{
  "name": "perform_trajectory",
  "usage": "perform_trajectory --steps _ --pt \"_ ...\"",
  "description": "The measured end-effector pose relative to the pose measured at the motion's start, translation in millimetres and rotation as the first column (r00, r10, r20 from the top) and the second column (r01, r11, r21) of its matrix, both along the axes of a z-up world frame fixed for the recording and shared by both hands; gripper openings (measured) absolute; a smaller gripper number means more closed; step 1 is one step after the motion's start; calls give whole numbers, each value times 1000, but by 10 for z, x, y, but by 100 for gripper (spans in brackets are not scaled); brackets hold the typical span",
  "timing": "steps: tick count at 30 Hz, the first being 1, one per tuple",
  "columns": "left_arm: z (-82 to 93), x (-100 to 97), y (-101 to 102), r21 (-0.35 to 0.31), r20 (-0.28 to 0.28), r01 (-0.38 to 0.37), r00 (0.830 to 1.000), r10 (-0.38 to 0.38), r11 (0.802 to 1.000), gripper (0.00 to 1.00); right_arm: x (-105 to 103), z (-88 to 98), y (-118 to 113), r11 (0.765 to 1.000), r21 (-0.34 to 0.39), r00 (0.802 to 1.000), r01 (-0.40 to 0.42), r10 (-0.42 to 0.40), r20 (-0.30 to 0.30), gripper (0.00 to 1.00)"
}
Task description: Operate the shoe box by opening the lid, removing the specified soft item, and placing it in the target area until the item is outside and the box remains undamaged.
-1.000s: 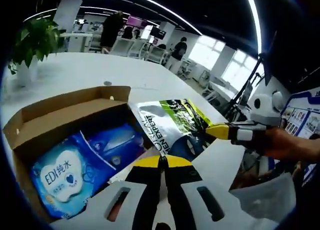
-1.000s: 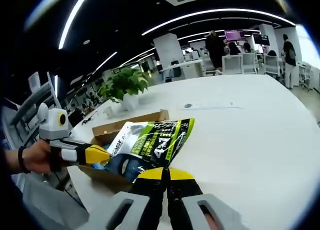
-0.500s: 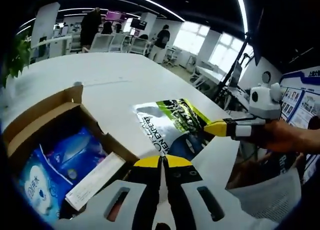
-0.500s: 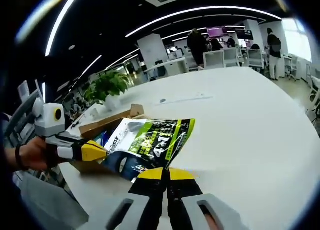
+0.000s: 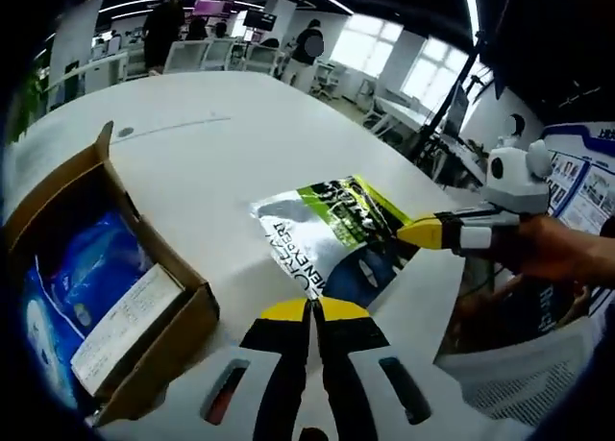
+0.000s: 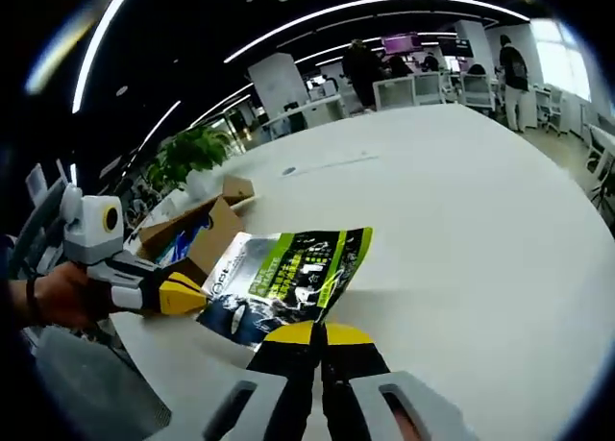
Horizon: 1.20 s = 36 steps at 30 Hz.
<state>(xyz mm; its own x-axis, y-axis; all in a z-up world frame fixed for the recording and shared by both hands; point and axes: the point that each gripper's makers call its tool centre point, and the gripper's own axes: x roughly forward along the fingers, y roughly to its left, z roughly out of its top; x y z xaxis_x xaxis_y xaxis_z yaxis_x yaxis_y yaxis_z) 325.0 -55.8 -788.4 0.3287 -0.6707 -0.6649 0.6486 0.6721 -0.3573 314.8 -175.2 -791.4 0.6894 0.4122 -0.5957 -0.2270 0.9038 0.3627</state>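
A soft green, black and white pouch [image 5: 332, 237] hangs low over the white table [image 5: 221, 153], to the right of the open cardboard shoe box [image 5: 178, 311]. My left gripper [image 5: 312, 307] is shut on the pouch's near edge. My right gripper [image 5: 419, 232] comes in from the right, shut on the pouch's far corner. In the right gripper view the pouch [image 6: 288, 273] lies ahead of my right gripper [image 6: 322, 328], and my left gripper [image 6: 195, 296] pinches its left corner. The box [image 6: 187, 232] sits behind it. Blue soft packs [image 5: 82, 273] and a white carton [image 5: 123, 326] remain in the box.
A potted plant [image 6: 187, 151] stands beyond the box. People [image 5: 171, 23] and chairs are far off past the table's back edge. The table's edge runs close by on the right of the left gripper view. Open white tabletop [image 6: 452, 210] spreads right of the pouch.
Both grippers have carried the pouch away from the box and lower toward the tabletop. The box now lies further to the left in the left gripper view.
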Motion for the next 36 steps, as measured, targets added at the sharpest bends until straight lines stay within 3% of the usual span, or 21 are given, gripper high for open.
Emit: perform_trajectory --steps 14,25,36 --pt "-356 -89 67 67 -56 -55 997 58 996 0 -61 -330 24 1000 1 997 -9 9 -74 0" --pt "-405 -16 73 54 -79 -126 988 130 991 1 -17 -383 -5 1000 1 996 20 -20 -86 0" --pt "-347 91 225 61 -49 -184 981 187 981 4 -15 -421 -54 997 16 993 79 -78 -88 0"
